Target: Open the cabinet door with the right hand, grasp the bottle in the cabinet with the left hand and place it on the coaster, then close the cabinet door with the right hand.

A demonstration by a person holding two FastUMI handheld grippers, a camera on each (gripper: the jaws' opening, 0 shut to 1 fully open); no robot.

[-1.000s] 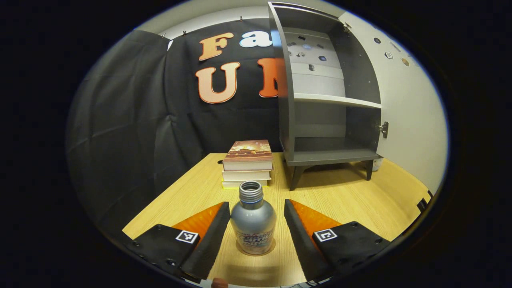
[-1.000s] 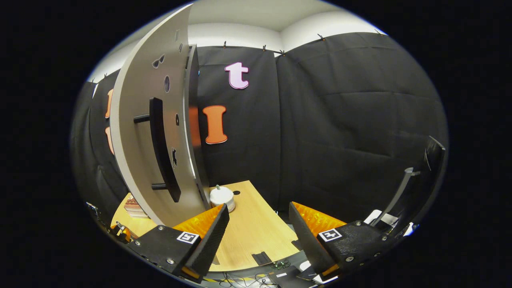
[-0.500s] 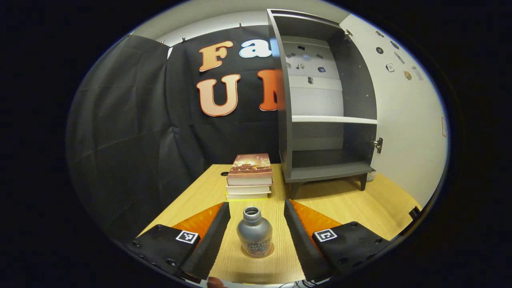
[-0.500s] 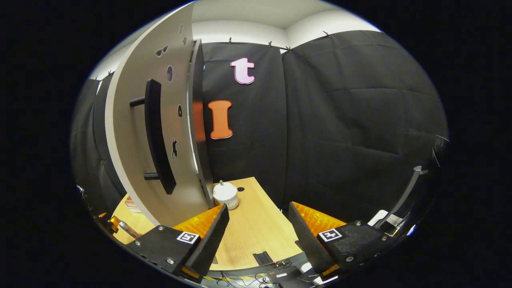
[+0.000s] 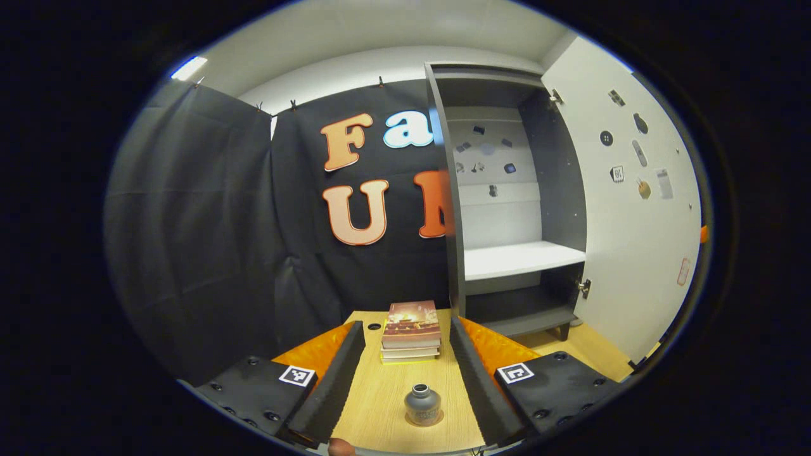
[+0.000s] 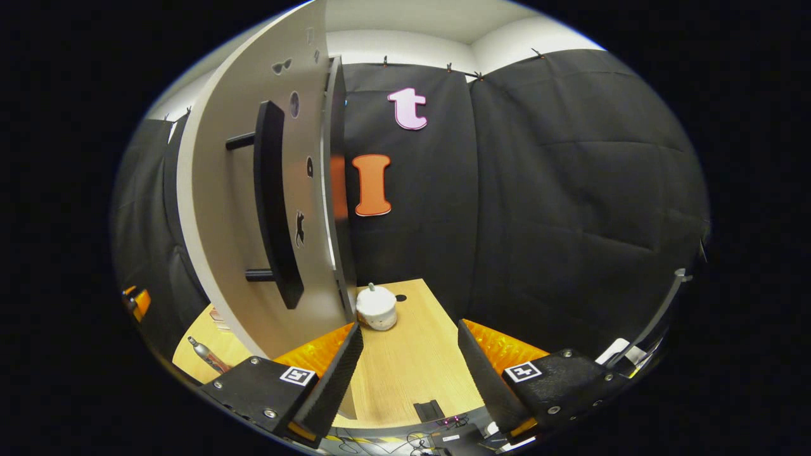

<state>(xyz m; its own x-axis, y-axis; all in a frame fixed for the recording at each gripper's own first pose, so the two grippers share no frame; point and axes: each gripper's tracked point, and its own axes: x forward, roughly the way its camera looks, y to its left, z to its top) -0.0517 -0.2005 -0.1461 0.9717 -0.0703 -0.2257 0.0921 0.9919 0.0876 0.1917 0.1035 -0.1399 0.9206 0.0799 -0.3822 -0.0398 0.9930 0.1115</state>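
I find the bottle (image 5: pixel 422 405) standing on the coaster (image 5: pixel 423 419), near edge of the table (image 5: pixel 374 399). Left gripper (image 5: pixel 405 370) spread, empty; right gripper (image 6: pixel 408 373) spread, near the open cabinet door (image 6: pixel 234 209). Risk: a fast push on the door could slam it and rock the cabinet (image 5: pixel 507 190).

Wooden table (image 5: pixel 374 405) carries bottle (image 5: pixel 422 405), books (image 5: pixel 411 331), cabinet (image 5: pixel 507 209).

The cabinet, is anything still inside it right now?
In the left gripper view the cabinet stands open and both its white shelf and its dark lower compartment look bare. The lower floor is partly hidden behind the right finger, so that corner can't be checked.
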